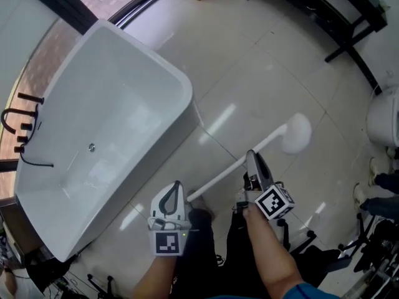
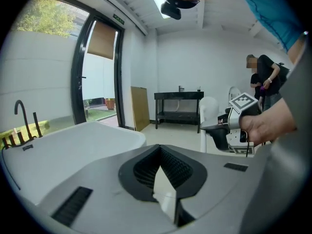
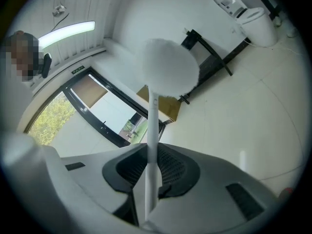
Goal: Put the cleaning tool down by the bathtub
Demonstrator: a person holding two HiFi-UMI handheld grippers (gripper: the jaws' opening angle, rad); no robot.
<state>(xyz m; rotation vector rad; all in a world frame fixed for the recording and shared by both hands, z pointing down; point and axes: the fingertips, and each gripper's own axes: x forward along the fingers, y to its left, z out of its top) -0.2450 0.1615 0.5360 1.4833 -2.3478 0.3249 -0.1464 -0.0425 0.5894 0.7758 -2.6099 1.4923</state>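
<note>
The right tongs [image 1: 250, 156] [image 3: 151, 165] are clamped on the thin white handle of the tool [image 1: 274, 141] [image 3: 152, 126]. In the right gripper view the handle runs out from between the pads to the fluffy white head [image 3: 168, 65]. In the head view the tool lies slantwise over the tiled floor [image 1: 262, 73]. Its head [image 1: 296, 132] is out to the right, well apart from the tub [image 1: 146, 52]. Its other end [image 1: 191, 197] is just beside the left tongs [image 1: 177, 185], near the tub's near corner. Whether the head touches the floor cannot be told. The left tongs [image 2: 163, 174] are closed with nothing between them. They point past the tub's rim [image 2: 73, 150] toward the far wall, and the hand with the right tongs [image 2: 234, 126] shows at the right of the left gripper view. The tub stands at the left along a window, with black taps [image 1: 22, 120] on its far edge and a drain [image 1: 91, 146] in its bottom. A toilet [image 1: 385, 117] is at the right edge and a black stand [image 1: 336, 17] is along the top. A person [image 2: 265, 77] stands at the back of the room.
</note>
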